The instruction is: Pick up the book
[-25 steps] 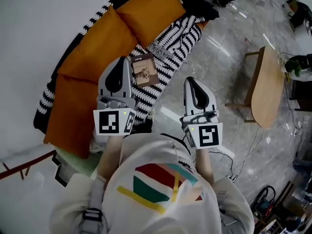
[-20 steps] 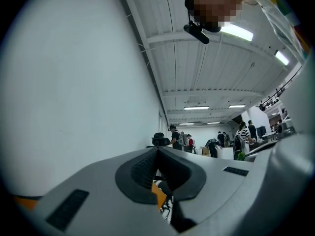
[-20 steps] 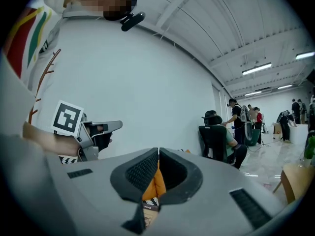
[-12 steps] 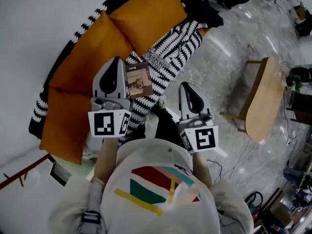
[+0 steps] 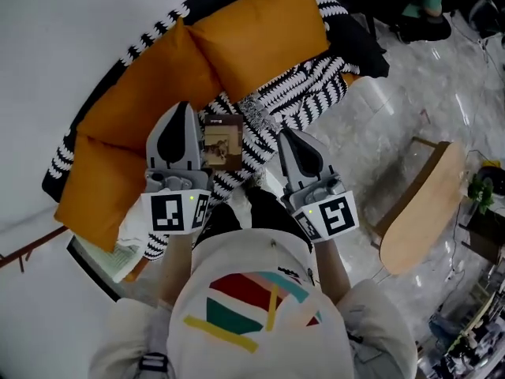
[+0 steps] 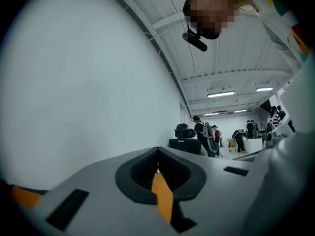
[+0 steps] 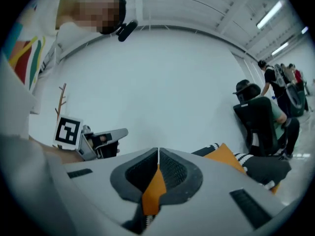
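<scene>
A small brown book [image 5: 222,142] lies flat on the black-and-white striped blanket [image 5: 304,93] on the sofa. In the head view my left gripper [image 5: 181,109] hovers just left of the book, its body beside the book's left edge. My right gripper [image 5: 286,135] is to the book's right, a short gap away. Both point level toward the sofa back, with nothing between their jaws. In the left gripper view the left gripper [image 6: 157,154] has its jaws meeting at a closed seam. The right gripper [image 7: 158,154] looks the same in its own view. The book is out of sight in both gripper views.
Orange cushions [image 5: 260,30] [image 5: 150,85] [image 5: 95,188] line the sofa against a white wall [image 5: 63,22]. A wooden side table [image 5: 418,212] stands on the marble floor at right. Several people and an office chair [image 7: 256,117] are in the background. The left gripper's marker cube [image 7: 68,131] shows in the right gripper view.
Both grippers have moved forward toward the sofa. The book, earlier ahead of the left gripper's tip, now lies between the two grippers. Both stay shut.
</scene>
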`<state>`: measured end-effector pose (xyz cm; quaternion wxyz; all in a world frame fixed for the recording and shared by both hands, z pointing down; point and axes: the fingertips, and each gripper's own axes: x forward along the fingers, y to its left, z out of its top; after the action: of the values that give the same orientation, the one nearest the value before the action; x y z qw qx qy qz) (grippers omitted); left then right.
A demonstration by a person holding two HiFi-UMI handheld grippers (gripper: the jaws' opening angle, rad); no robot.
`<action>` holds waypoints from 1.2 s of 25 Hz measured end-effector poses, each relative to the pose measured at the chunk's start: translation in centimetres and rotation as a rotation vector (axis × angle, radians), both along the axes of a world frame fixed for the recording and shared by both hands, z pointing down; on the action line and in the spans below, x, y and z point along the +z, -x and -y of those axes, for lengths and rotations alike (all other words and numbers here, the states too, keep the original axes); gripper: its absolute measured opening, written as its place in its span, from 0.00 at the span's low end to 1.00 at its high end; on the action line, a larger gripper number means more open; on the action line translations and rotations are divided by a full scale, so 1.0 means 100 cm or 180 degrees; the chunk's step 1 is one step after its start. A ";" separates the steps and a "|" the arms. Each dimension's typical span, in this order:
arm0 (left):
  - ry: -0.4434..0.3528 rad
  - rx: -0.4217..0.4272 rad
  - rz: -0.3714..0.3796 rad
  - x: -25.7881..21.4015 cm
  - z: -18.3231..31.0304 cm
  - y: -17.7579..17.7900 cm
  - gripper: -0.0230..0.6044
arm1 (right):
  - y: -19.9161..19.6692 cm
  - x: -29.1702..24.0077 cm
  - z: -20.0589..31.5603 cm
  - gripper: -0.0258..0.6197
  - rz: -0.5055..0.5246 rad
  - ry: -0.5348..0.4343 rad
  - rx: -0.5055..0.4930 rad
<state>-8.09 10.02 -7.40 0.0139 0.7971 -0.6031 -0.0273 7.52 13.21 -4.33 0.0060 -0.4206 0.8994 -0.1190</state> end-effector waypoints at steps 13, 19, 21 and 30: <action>0.0874 0.0197 0.0028 0.223 0.022 -0.004 0.04 | 0.010 0.166 0.061 0.37 0.1111 0.0992 -0.0248; 0.1319 0.0489 0.0095 0.331 0.002 0.013 0.04 | 0.061 0.299 0.037 0.37 0.1368 0.1933 -0.0784; 0.1517 0.0530 0.0113 0.378 -0.015 0.021 0.04 | 0.066 0.353 0.021 0.37 0.1154 0.2139 -0.0738; 0.2204 0.0626 0.0373 0.525 -0.056 0.034 0.04 | 0.072 0.519 -0.024 0.38 0.0483 0.2880 -0.0762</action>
<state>-11.45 15.59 45.06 0.2509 0.7995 -0.4969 0.2256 0.36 15.65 47.56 -0.1259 -0.2645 0.7964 -0.5291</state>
